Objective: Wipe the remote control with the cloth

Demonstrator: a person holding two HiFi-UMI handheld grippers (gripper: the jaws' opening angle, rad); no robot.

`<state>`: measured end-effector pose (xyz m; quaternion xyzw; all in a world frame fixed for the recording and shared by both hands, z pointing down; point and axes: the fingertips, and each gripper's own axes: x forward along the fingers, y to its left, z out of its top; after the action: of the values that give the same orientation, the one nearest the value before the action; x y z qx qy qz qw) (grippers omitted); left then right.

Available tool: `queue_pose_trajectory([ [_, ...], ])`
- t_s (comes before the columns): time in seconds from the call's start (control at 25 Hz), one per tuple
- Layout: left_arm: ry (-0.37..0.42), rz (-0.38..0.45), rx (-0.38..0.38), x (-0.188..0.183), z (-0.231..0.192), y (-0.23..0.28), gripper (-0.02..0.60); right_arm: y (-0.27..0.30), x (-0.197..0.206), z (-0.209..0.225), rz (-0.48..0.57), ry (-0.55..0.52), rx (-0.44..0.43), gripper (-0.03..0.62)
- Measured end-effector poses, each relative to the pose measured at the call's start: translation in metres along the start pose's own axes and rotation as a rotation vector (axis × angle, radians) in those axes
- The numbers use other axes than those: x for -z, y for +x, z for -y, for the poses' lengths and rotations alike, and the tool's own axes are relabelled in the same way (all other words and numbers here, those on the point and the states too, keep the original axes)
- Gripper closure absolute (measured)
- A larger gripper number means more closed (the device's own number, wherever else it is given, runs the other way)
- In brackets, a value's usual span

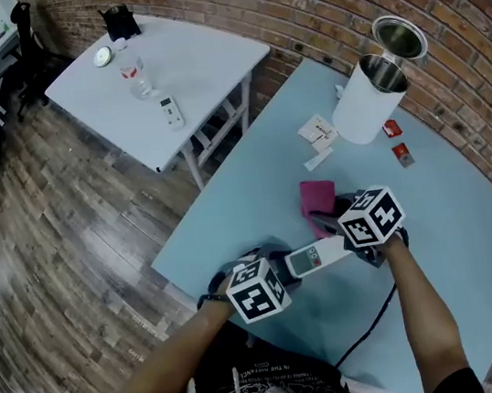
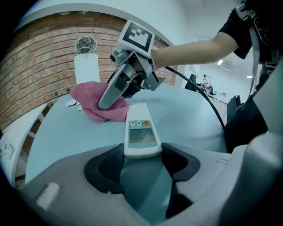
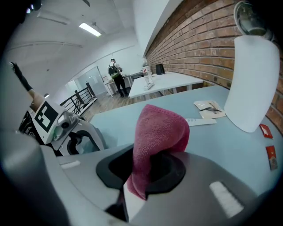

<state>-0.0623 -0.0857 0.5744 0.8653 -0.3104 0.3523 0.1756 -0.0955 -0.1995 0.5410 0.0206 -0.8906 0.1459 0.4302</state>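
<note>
The left tongs (image 2: 141, 155) pinch the near end of the remote control (image 2: 140, 131) across its width, with a pad pressing on each side. The remote control's long axis runs straight out from these tongs, display and buttons facing up. At its far end the right tongs (image 2: 109, 100) come down from above, pressed together on the pink cloth (image 2: 93, 105). The cloth bulges just left of the remote control's far tip, and whether the two touch cannot be told. The right tongs are therefore the nearer to the free length of the remote control. A wipe would probably run along that axis, back towards the left tongs.

The right gripper view shows a fold of cloth standing up between its jaws. It shows the remote control at most as a white sliver below them. Only the head view shows the remote control spanning from one pair of tongs to the other over the pale blue surface (image 1: 254, 190). Farther out, beyond the right tongs, a white cylinder (image 1: 362, 100) stands by the brick wall.
</note>
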Motion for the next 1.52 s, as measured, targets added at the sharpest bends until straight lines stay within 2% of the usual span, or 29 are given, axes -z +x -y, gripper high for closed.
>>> queue_pose_trajectory([
  [0.32, -0.006, -0.003, 0.0, 0.0, -0.001, 0.001, 0.319, 0.019, -0.011, -0.037, -0.016, -0.044, -0.103, 0.525],
  [0.88, -0.012, 0.003, -0.01, 0.005, -0.001, 0.0, 0.319, 0.036, -0.019, -0.07, 0.022, -0.017, -0.151, 0.525],
  [1.0, -0.026, 0.004, -0.005, 0.006, 0.0, -0.001, 0.321, 0.03, -0.021, -0.068, 0.061, 0.018, -0.107, 0.525],
  [1.08, -0.031, 0.002, 0.002, 0.007, 0.0, -0.001, 0.324, 0.021, -0.022, -0.059, 0.11, 0.052, -0.048, 0.525],
  [1.24, -0.039, 0.001, 0.026, 0.009, -0.001, -0.001, 0.327, -0.014, -0.014, -0.03, 0.243, 0.153, 0.109, 0.525],
  [1.32, -0.058, 0.01, 0.044, 0.006, -0.001, -0.004, 0.33, -0.034, -0.008, -0.02, 0.331, 0.22, 0.155, 0.525],
  [1.4, -0.114, 0.022, 0.074, 0.004, 0.0, -0.008, 0.331, -0.053, -0.001, -0.012, 0.41, 0.268, 0.188, 0.525],
  [1.52, -0.266, 0.038, 0.138, 0.0, 0.006, -0.012, 0.333, -0.081, 0.017, 0.003, 0.496, 0.337, 0.283, 0.525],
])
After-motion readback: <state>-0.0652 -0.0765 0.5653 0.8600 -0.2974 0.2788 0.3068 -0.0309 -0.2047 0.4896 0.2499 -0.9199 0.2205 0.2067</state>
